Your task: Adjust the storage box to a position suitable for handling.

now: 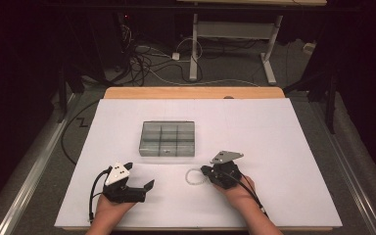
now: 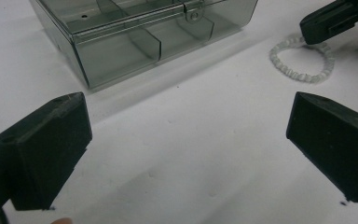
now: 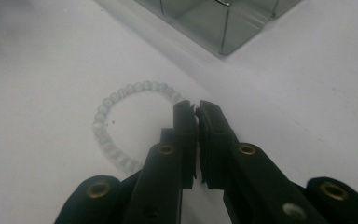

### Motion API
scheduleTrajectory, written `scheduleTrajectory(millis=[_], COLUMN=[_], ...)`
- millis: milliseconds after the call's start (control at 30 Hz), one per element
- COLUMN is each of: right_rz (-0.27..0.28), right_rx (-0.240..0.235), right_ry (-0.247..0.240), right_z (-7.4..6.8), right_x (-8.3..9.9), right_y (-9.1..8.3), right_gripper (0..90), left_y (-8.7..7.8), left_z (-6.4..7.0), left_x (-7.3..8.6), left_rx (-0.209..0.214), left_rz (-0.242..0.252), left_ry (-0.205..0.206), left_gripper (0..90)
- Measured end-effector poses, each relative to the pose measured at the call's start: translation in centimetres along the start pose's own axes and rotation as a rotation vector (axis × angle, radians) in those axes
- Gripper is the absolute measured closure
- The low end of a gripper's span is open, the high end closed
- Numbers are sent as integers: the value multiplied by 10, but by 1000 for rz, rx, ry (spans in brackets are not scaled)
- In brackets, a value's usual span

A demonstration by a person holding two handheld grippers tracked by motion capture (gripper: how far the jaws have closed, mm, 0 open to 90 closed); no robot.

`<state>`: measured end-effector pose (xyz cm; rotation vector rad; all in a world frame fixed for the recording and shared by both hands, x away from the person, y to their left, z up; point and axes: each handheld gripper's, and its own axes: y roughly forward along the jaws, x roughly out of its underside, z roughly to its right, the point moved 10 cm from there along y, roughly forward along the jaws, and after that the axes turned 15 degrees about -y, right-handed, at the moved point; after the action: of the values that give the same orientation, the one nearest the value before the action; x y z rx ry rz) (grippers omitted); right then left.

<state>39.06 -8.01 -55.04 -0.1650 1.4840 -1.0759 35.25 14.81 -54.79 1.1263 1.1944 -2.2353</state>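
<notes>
The high view looks forward and down over the whole desk [image 1: 274,147]; both gripper views sit low and close — sharing the compartment box [image 2: 135,37] and bead bracelet [image 3: 116,126].

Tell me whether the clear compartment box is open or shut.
Shut. In the left gripper view the compartment box has its lid lying flat on the body, with the front latch down over the seam. Its compartments look empty.

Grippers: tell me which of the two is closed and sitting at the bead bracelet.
The right gripper. Its jaws are pressed together with the tips at the bead bracelet; the left gripper has its jaws spread wide over bare table.
</notes>
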Motion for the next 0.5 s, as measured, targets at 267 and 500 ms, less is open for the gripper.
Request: scheduleTrajectory(millis=[267,500], right_rz=[7,2], right_rx=[42,93], right_ry=[37,80], right_z=[13,28], right_x=[23,51], right_y=[-30,-61], right_gripper=[880,880], left_y=[0,0], left_z=[0,0], left_x=[0,0], left_rx=[-1,-3], left_rz=[-1,2], left_ry=[-1,-3], left_gripper=[0,0])
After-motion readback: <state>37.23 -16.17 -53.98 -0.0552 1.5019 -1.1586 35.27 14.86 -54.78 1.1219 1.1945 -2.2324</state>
